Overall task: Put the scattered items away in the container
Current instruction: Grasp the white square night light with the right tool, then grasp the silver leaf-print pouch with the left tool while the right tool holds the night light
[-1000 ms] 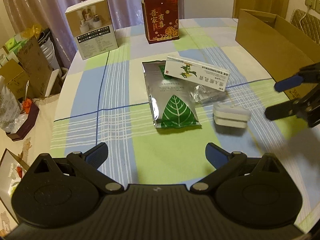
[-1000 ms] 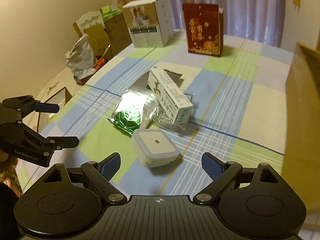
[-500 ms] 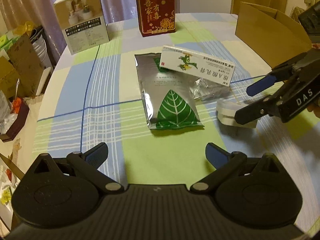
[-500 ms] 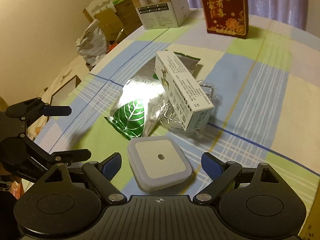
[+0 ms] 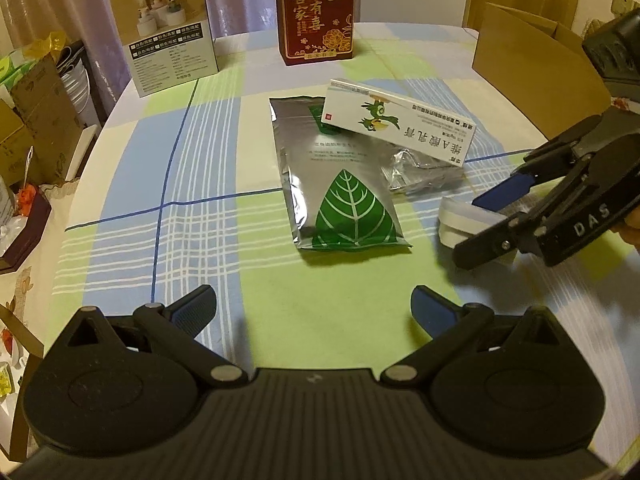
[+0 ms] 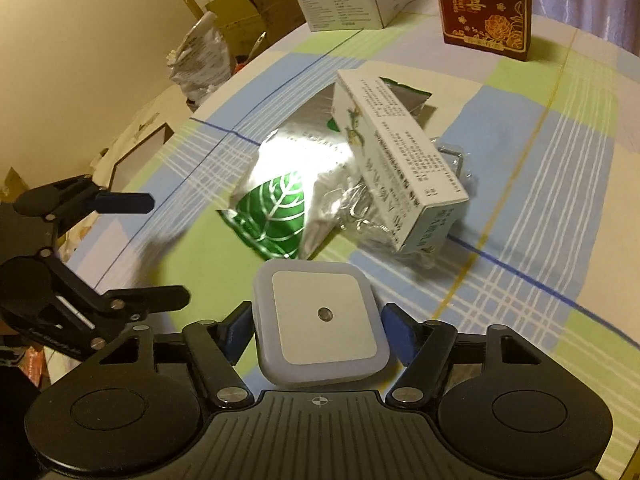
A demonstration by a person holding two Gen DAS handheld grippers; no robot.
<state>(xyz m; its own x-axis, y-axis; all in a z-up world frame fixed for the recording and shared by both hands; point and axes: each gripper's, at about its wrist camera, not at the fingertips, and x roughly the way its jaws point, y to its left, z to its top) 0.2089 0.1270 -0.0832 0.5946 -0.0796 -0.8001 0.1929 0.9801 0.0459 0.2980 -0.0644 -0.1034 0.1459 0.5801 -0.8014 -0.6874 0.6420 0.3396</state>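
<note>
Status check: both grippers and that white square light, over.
Right gripper closed around white square light, still on the tablecloth. Left gripper open, empty. Cardboard box waiting; white carton and foil pouch left.

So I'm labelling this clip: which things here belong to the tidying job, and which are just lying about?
Job:
- white square night light, between the right gripper's fingers
- silver leaf pouch
- white medicine box
- clear plastic packet
- cardboard box

Lying about:
- red gift box
- white product box
</note>
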